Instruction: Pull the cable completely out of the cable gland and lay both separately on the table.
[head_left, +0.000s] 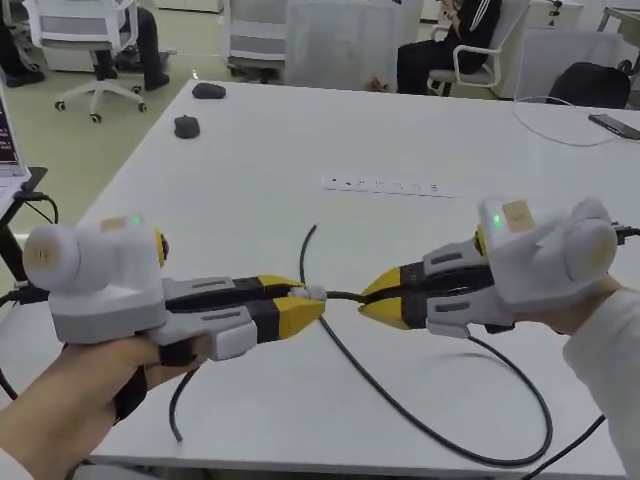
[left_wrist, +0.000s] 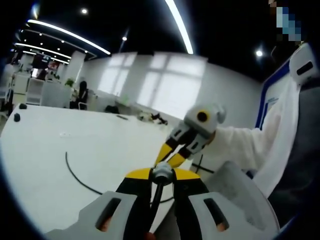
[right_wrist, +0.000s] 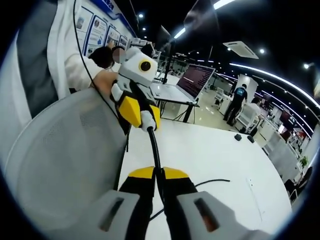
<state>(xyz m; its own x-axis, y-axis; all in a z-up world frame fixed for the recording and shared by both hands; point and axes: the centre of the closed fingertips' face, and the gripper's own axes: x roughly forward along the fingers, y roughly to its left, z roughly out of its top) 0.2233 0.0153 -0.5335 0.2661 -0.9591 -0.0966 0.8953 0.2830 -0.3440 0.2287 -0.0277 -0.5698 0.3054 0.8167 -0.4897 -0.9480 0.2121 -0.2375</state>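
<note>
A small white cable gland (head_left: 313, 294) sits on a black cable (head_left: 345, 296) held above the white table (head_left: 250, 200). My left gripper (head_left: 305, 300) is shut on the gland, which shows between its yellow jaws (left_wrist: 162, 172) in the left gripper view. My right gripper (head_left: 372, 297) is shut on the cable just right of the gland, a short stretch apart. In the right gripper view the cable (right_wrist: 154, 145) runs straight from my right gripper (right_wrist: 159, 172) up to the gland (right_wrist: 146, 121). The cable's slack lies in curves on the table (left_wrist: 75, 176).
Two computer mice (head_left: 187, 126) (head_left: 209, 91) lie at the far left of the table, and a flat white strip (head_left: 385, 185) lies in the middle. A phone (head_left: 612, 124) and a thin white wire are at the far right. Office chairs and seated people are beyond the table.
</note>
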